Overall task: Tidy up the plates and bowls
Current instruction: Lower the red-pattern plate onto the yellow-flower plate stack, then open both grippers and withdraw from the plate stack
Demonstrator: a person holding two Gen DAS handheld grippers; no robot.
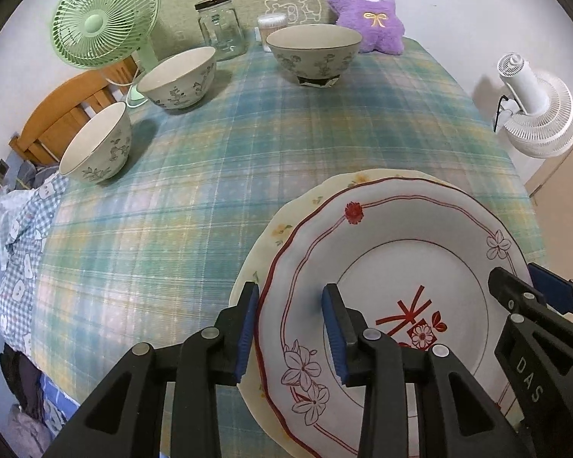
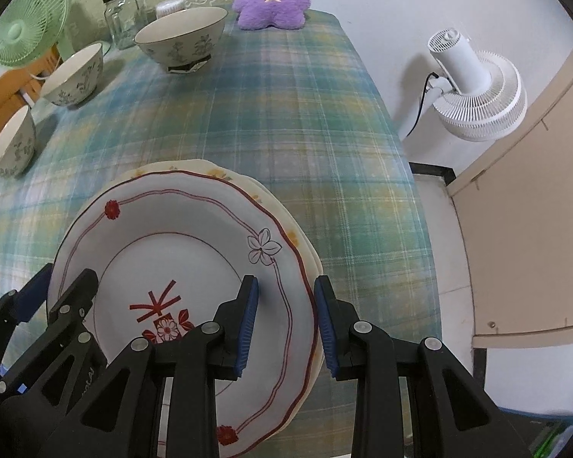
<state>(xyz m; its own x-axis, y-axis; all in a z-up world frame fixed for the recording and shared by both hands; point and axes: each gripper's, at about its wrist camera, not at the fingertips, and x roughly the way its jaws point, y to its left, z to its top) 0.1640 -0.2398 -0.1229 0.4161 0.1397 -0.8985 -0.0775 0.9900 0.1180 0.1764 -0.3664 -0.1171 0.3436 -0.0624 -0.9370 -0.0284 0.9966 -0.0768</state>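
A white plate with red flowers (image 1: 401, 236) (image 2: 172, 221) lies on a cream plate with yellow flowers (image 1: 282, 229) (image 2: 217, 171) at the near edge of the table. My left gripper (image 1: 290, 328) (image 2: 63, 282) straddles the white plate's left rim; a thin strip of cream plate shows beside its outer pad, so it stands open. My right gripper (image 2: 284, 320) (image 1: 523, 286) has its pads against both sides of the right rim. Three floral bowls (image 1: 315, 51) (image 1: 179, 76) (image 1: 97, 145) stand apart along the far and left side, also seen as bowls (image 2: 181, 36) (image 2: 74, 76) (image 2: 11, 145).
A plaid cloth (image 1: 217, 175) covers the table. At the back stand a green fan (image 1: 103, 23), a glass jar (image 1: 221, 30), a cotton-swab tub (image 1: 271, 24) and a purple plush (image 1: 366, 11). A white fan (image 2: 473, 87) stands off the table's right edge.
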